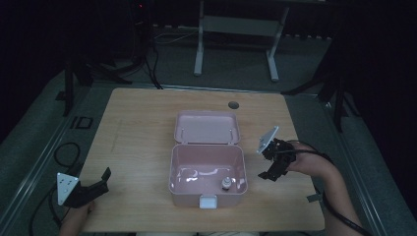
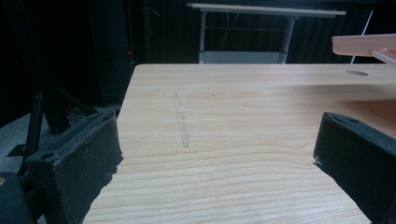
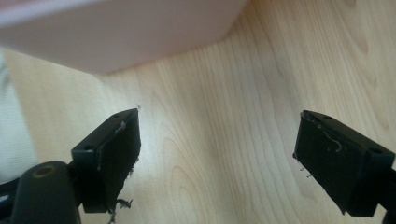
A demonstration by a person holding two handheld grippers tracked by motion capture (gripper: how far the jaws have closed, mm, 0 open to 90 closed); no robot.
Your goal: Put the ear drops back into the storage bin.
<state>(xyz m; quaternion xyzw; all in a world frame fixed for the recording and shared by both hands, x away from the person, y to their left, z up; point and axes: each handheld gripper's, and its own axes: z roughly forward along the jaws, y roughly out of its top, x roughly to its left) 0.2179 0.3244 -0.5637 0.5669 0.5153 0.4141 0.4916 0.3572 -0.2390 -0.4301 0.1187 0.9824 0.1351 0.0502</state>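
Dark room, wooden counter [image 1: 137, 123]: open pink lunch box [image 1: 206, 169] at frame centre looks light, rigid, slick plastic, best pinched at rim; right tool [image 1: 273, 164] and left tool [image 1: 96, 187] both spread, empty.

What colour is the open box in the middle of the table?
Pale pink, lid and tub alike; the box shows best in the high view.

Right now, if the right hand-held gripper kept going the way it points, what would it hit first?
Probably the bare table: the open right hand-held gripper aims down at the wood, with the pink box just beyond. Depth is hard to judge.
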